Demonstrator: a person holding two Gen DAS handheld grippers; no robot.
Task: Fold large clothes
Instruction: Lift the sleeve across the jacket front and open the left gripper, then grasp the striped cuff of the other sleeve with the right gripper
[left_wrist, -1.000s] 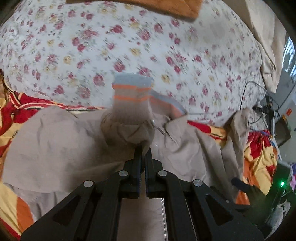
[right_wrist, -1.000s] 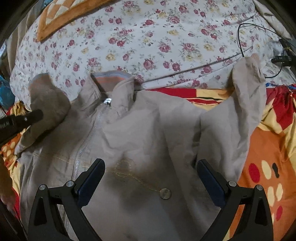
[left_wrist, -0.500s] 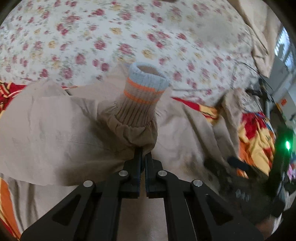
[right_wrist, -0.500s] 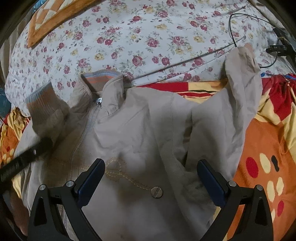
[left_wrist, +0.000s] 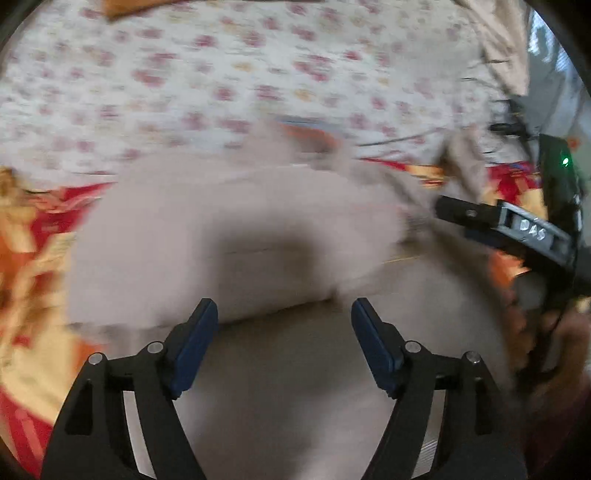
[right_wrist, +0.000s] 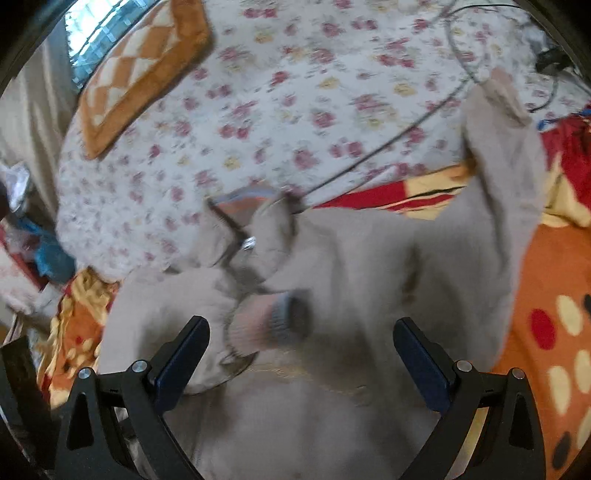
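White hand-lettering on the black body of the right gripper, seen at the right edge of the left wrist view, reads roughly "DAS"; the frame is smeared, so that reading is uncertain. No other writing can be made out.

The beige zip-front fabric jacket (right_wrist: 354, 266) lies spread on the bed and fills the middle and lower part of both views. In the right wrist view its collar with blue and orange trim (right_wrist: 245, 201) sits at centre frame, the metal zipper pull (right_wrist: 249, 243) just below it. One sleeve is folded across the chest, and its ribbed cuff with a blue-grey band (right_wrist: 271, 325) lies between and just above the fingertips of the right gripper (right_wrist: 301, 354), whose jaws stand wide with nothing pressed between them. The other sleeve (right_wrist: 495, 177) stretches to the upper right of the frame.

The left gripper (left_wrist: 282, 332) is opening its jaws; only flat jacket cloth (left_wrist: 236, 229) shows between and beyond the blue pads (left_wrist: 194, 350), and neither pad presses on it.

Beyond the collar, the white quilt with red and yellow flowers (right_wrist: 295, 92) covers the top of the frame, with an orange and cream checked cushion (right_wrist: 144, 70) at upper left. A red, orange and yellow patterned blanket (right_wrist: 550, 302) is bare along the right side, and a thin dark cable (right_wrist: 380, 147) crosses the quilt.
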